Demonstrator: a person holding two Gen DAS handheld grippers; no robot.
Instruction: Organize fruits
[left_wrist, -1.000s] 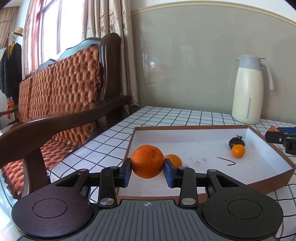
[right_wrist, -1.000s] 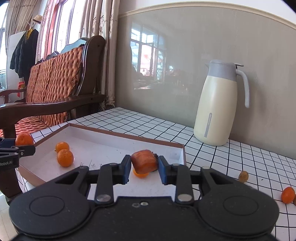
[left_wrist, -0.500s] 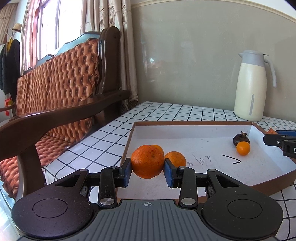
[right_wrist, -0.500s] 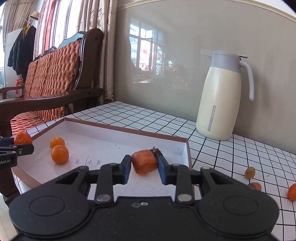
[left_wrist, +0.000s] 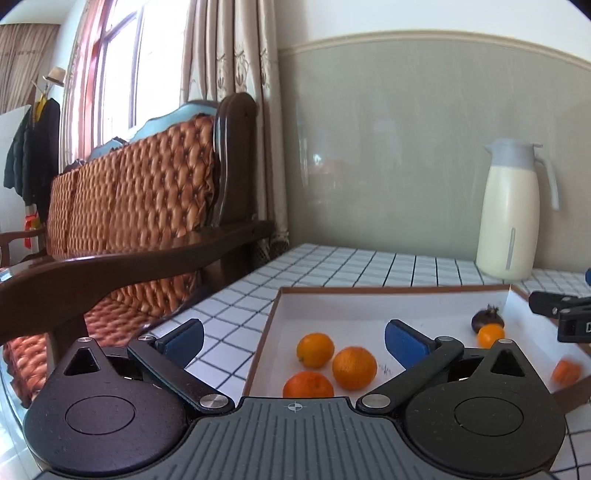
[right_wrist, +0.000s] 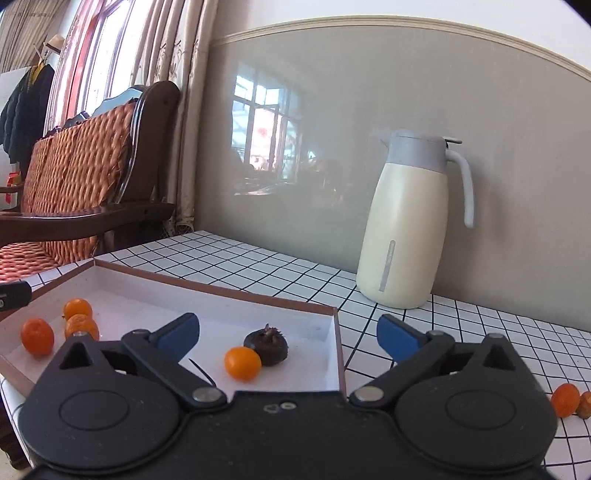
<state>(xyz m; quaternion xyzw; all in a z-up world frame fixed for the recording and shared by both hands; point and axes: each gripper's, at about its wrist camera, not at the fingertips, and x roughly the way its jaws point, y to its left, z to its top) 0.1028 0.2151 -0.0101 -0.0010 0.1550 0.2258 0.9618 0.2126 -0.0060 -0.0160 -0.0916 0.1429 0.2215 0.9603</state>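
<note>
Both grippers' jaws have just sprung wide, left gripper (left_wrist: 293, 338) and right gripper (right_wrist: 287, 334) empty; glossy round oranges (left_wrist: 354, 367) lie between the left fingers (left_wrist: 404, 341).

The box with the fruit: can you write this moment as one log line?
left gripper: just opened, empty | right gripper: just opened, empty | box: oranges, dark fruit inside | table: two fruits left
</note>
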